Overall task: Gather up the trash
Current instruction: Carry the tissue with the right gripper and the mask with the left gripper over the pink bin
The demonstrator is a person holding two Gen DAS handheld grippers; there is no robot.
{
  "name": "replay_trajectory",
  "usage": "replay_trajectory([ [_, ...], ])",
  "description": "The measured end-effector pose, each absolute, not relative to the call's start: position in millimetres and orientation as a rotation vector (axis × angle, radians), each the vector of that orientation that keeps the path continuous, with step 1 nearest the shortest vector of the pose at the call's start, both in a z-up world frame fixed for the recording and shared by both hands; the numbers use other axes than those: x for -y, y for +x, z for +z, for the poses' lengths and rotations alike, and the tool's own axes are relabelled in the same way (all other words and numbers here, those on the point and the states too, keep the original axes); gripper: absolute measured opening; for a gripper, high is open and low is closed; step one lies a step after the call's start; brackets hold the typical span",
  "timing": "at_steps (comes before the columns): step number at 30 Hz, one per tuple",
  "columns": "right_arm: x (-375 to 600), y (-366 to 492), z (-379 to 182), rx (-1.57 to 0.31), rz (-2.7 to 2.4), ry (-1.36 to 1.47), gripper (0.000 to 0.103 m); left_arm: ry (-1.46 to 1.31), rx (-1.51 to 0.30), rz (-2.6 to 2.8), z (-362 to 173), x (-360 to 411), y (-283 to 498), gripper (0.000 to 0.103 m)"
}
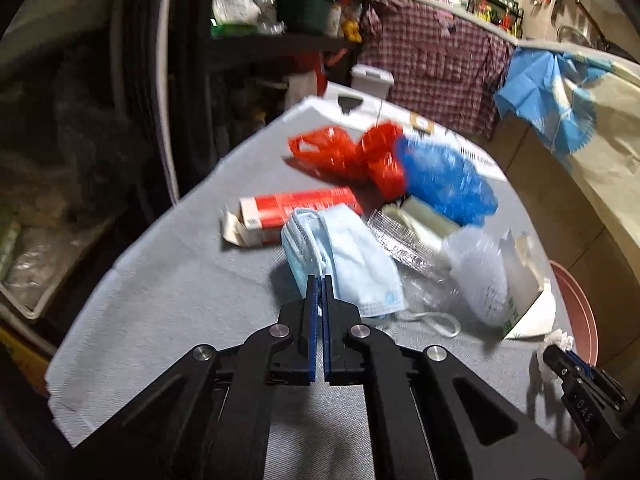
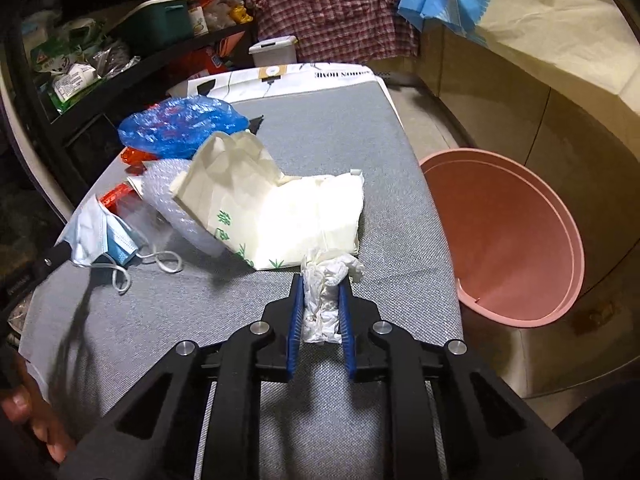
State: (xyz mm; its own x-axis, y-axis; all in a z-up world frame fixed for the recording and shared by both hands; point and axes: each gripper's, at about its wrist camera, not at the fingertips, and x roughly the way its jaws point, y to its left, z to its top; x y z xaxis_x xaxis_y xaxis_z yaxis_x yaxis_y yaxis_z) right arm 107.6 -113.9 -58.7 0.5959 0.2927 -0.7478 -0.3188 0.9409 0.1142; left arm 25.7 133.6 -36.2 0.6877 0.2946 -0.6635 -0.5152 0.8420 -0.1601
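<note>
Trash lies on a grey cloth-covered table (image 1: 172,280). My left gripper (image 1: 320,280) is shut on the edge of a light blue face mask (image 1: 352,264); the mask also shows in the right wrist view (image 2: 92,232). My right gripper (image 2: 322,284) is shut on a crumpled white tissue (image 2: 324,280) above the table near its right edge; it shows in the left wrist view (image 1: 560,350) too. Behind lie a white paper bag (image 2: 280,208), bubble wrap (image 2: 176,200), a blue plastic bag (image 1: 444,180), a red plastic bag (image 1: 352,152) and a red-and-white carton (image 1: 288,212).
A pink bin (image 2: 508,236) stands open on the floor right of the table. A white printed bag (image 2: 304,78) lies at the table's far end. Dark shelves (image 2: 120,48) with clutter are at the left. A counter with cloths (image 1: 560,92) runs along the right.
</note>
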Motion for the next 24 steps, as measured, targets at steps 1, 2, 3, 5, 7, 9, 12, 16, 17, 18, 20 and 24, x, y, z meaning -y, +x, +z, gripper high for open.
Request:
replay_trajectory([
  [1,114.5,106.0,-57.2,-0.856,0.355,-0.033,0.017,-0.345,-0.653,0.466,-31.6,-133.1,22.0,0.002],
  [2,114.8,104.2,-54.9,-0.848,0.355,-0.034,0.017,-0.341,-0.638,0.467,-27.5,-132.7,19.6,0.002],
  [3,115.4,102.0,-52.5,-0.840,0.355,-0.033,0.017,-0.337,-0.622,0.466,-23.3,-132.7,16.4,0.002],
  [5,116.2,98.2,-47.3,-0.823,0.358,-0.031,0.017,-0.335,-0.599,0.469,-17.2,-133.3,11.5,0.002],
  [7,117.3,94.4,-42.0,-0.805,0.360,-0.032,0.017,-0.334,-0.580,0.465,-11.5,-132.9,8.5,0.002],
  [9,118.5,90.1,-36.2,-0.785,0.363,-0.028,0.017,-0.326,-0.552,0.464,-3.2,-131.3,4.1,0.002],
  [12,122.1,84.8,-28.5,-0.762,0.365,-0.027,0.017,-0.310,-0.524,0.449,5.5,-124.4,-2.5,0.002],
  [16,126.1,74.1,-19.3,-0.729,0.365,-0.031,0.017,-0.296,-0.505,0.419,12.9,-114.4,-10.0,0.002],
  [17,127.8,71.8,-17.2,-0.721,0.365,-0.032,0.017,-0.290,-0.504,0.409,14.0,-111.6,-10.5,0.002],
  [18,129.3,69.9,-16.0,-0.716,0.365,-0.033,0.017,-0.287,-0.504,0.403,13.8,-110.0,-12.8,0.002],
  [20,133.6,65.4,-12.9,-0.704,0.360,-0.033,0.017,-0.276,-0.511,0.381,15.4,-104.0,-12.4,0.002],
  [24,141.1,58.1,-6.3,-0.678,0.349,-0.033,0.017,-0.251,-0.522,0.333,18.2,-90.3,-15.4,0.002],
])
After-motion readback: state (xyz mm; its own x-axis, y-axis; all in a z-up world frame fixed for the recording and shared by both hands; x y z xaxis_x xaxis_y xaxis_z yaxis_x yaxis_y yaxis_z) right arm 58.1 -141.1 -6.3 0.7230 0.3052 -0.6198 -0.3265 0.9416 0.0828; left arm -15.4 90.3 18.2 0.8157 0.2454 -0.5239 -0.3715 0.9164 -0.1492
